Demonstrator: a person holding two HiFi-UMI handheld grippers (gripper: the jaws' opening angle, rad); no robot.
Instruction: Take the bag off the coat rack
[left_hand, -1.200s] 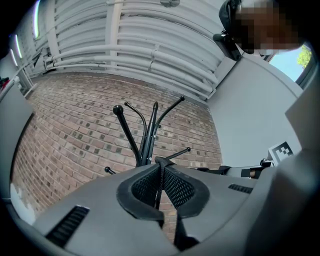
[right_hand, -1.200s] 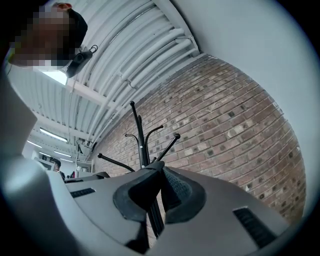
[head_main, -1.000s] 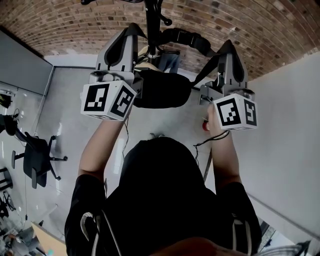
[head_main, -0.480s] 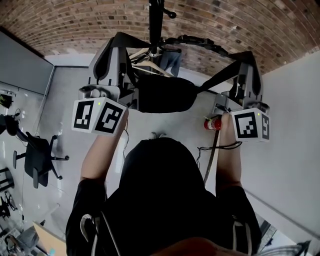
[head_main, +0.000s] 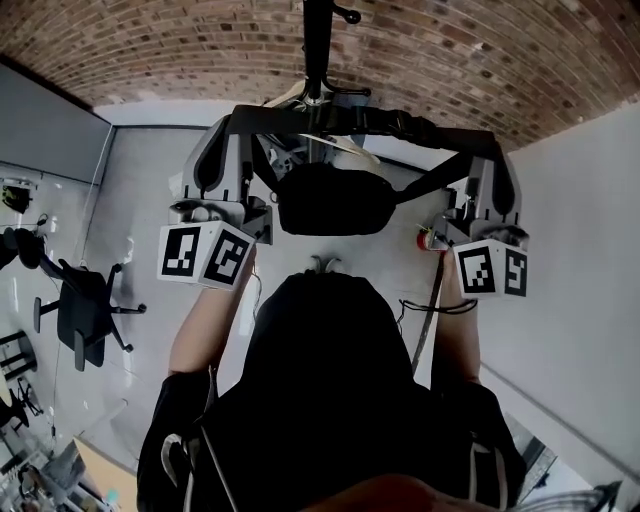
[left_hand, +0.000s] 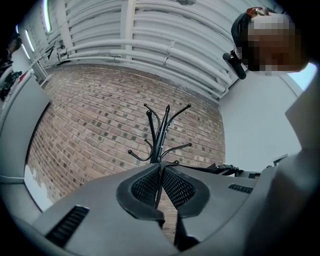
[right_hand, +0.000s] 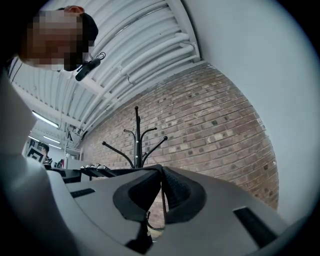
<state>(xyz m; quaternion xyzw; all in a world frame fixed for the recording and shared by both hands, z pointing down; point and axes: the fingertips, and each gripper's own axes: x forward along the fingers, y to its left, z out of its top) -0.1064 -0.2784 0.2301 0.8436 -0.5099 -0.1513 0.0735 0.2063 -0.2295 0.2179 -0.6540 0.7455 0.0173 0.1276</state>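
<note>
Both grippers share the load, and the step in hand looks like carrying the bag (head_main: 335, 200) away. It hangs in mid-air in front of the person (head_main: 320, 400), slung from its strap (head_main: 340, 120). The coat rack (left_hand: 159, 135) stands bare beyond the jaws, against the brick wall (left_hand: 90, 115). The head view does not settle whether the strap is fully clear of the rack's pole.

The next move probably calls for pulling both grippers back together and level, so that nothing snags the rack.

The left gripper (head_main: 238, 125) and the right gripper (head_main: 487, 140) each have their jaws pressed together on the strap, which runs taut between them. Each gripper's own view shows its thin edge pinched with no gap.
</note>
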